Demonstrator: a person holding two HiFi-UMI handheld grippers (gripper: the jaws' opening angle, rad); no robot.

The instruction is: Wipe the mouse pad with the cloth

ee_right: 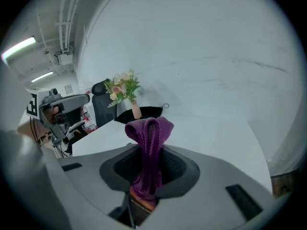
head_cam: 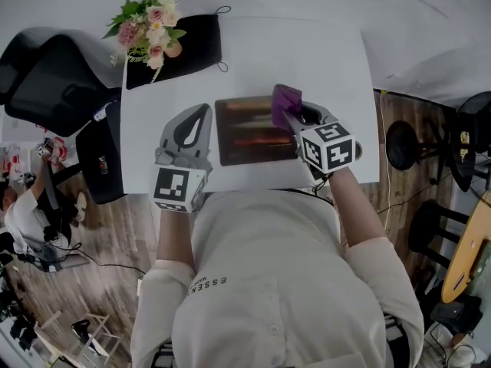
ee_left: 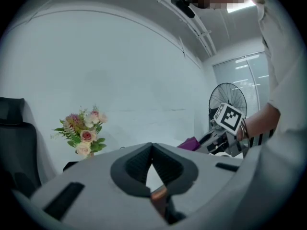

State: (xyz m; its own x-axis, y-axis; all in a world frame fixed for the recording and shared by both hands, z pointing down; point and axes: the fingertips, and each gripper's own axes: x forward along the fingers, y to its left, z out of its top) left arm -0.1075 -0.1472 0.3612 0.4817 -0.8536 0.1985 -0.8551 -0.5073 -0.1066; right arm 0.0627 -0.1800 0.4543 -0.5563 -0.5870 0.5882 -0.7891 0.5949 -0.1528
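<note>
Now the right gripper (head_cam: 291,121) pinches the cloth (head_cam: 287,98) at the pad's (head_cam: 245,135) right edge; better to press it flat, then sweep leftward. The left gripper (head_cam: 203,111), fingers (ee_left: 136,164) pressed together on nothing, could steady the pad.

Cloth (ee_right: 148,128), ribbed purple knit, matt; mouse pad (head_cam: 249,133), dark and glossy; table (head_cam: 322,60), smooth matt white; my left gripper (ee_left: 152,147) and right gripper (ee_right: 149,152), matt grey plastic.

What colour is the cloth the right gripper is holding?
Purple. The cloth shows best in the right gripper view, pinched by the right gripper.
</note>
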